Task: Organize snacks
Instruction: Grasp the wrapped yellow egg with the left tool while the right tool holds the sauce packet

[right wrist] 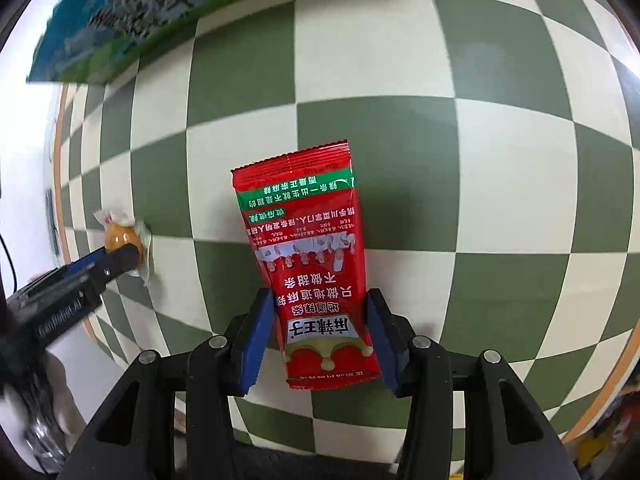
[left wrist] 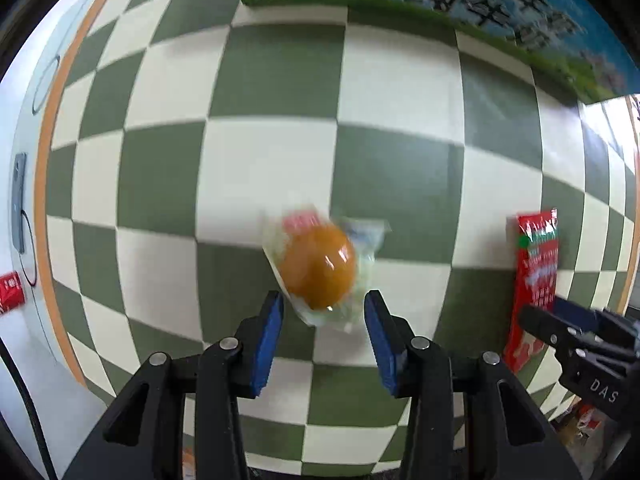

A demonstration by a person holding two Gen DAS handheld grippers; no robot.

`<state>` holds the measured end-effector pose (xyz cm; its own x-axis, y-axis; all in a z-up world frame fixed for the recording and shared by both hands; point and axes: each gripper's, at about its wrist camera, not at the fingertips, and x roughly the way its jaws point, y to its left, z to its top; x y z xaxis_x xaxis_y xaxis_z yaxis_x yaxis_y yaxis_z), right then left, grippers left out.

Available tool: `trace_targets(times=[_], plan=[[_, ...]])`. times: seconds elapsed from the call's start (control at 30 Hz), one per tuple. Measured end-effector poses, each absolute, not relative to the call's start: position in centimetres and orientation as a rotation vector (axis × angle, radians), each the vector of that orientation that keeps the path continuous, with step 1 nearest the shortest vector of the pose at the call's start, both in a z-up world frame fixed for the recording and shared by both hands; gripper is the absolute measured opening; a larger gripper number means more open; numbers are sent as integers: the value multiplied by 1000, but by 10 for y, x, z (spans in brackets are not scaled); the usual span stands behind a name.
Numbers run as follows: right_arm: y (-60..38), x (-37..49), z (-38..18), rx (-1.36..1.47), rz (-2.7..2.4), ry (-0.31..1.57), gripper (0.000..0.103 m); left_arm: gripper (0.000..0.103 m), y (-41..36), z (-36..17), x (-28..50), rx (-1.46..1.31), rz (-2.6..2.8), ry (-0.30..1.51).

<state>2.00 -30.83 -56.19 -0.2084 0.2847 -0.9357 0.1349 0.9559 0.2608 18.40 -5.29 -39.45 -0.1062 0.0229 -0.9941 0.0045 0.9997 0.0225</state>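
Observation:
A brown egg in a clear wrapper (left wrist: 318, 266) lies on the green and white checked cloth (left wrist: 264, 168). My left gripper (left wrist: 323, 307) is open, its blue pads either side of the wrapper's near end, not pressing it. The egg also shows in the right wrist view (right wrist: 122, 236), partly behind the left gripper (right wrist: 120, 258). A red snack packet (right wrist: 310, 256) lies flat on the cloth. My right gripper (right wrist: 320, 308) is open with its pads astride the packet's near half, close to its edges. In the left wrist view the packet (left wrist: 534, 276) and right gripper (left wrist: 560, 316) are at the right.
A large blue and green printed box (left wrist: 460, 4) stands at the back of the cloth, also in the right wrist view (right wrist: 132, 12). The table's orange edge (left wrist: 42, 200) runs along the left. A small red item (left wrist: 12, 292) lies beyond it.

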Motion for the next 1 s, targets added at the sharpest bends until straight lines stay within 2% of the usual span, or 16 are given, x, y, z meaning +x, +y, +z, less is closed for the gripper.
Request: trace_targets(times=[0.07,0.17,0.27,0.47,0.53,0.77,1.0], plan=[[-300,22,-562,248,141,1804,58,39,-54,-398,179,8,24,1685],[-285,26,-561,103,137,1788,58,39,-50,-403,176,-10,36,1695],[-272,26,-562,23,130,1781,67,39,-47,-402,173,-33,27,1697],[-265,21,-562,3,119,1784,67,42,-32,-366,170,-69,-151,1585],[-268,21,-563,25,122,1795,67,54,-23,-359,176,-77,-172,1582],[-269,38,-563,90,122,1845,67,54,-11,-373,212,-50,-196,1660],[-266,48,-564,95,106,1845,67,54,-34,-391,228,-1,-237,1760]])
